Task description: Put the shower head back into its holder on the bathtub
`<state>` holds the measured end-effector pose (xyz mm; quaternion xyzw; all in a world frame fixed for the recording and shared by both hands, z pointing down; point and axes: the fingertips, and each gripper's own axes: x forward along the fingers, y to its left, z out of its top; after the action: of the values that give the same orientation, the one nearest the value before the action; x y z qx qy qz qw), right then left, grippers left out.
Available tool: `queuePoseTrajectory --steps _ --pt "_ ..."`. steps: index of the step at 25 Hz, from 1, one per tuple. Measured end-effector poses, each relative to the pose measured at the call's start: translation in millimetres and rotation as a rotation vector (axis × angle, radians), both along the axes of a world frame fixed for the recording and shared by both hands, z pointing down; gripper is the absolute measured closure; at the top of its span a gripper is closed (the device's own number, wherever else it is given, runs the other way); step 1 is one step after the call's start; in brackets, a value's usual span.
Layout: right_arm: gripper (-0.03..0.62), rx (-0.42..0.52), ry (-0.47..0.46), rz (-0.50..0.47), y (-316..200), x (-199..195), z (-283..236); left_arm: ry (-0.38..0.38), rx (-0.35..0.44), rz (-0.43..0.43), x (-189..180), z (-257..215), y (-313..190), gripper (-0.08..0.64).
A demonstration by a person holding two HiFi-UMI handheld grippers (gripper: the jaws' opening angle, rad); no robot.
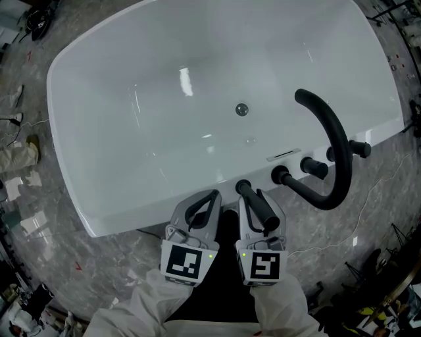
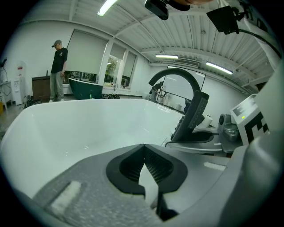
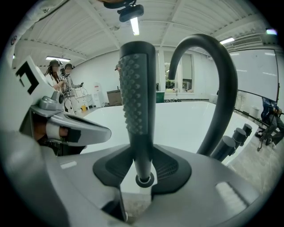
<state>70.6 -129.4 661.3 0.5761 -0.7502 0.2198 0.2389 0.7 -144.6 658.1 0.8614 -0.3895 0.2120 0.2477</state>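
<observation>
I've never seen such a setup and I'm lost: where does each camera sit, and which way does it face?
Head view: on the person's head, looking steeply down into the tub; left gripper, right gripper and sleeves show.
Left gripper view: on the left gripper, facing across the tub; its shut jaws show.
Right gripper view: on the right gripper, facing along its jaws, closed on the shower head.
Shared: all three show the spout.

Lab-like hall, white bathtub (image 1: 131,79), cables (image 1: 39,21) on floor (image 1: 131,263), ceiling strip lights (image 2: 107,6)
</observation>
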Motion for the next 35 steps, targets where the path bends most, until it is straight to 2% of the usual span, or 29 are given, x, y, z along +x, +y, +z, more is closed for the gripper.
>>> queuePoseTrajectory --steps 12,35 --pt "0.454 -0.017 0.025 -0.016 12 7 10 -0.006 -0.002 0.001 3 4 1 0.558" --pt "0.454 -0.037 0.032 -0.021 5 -3 25 -0.009 -0.019 -0.001 0 14 5 0.558"
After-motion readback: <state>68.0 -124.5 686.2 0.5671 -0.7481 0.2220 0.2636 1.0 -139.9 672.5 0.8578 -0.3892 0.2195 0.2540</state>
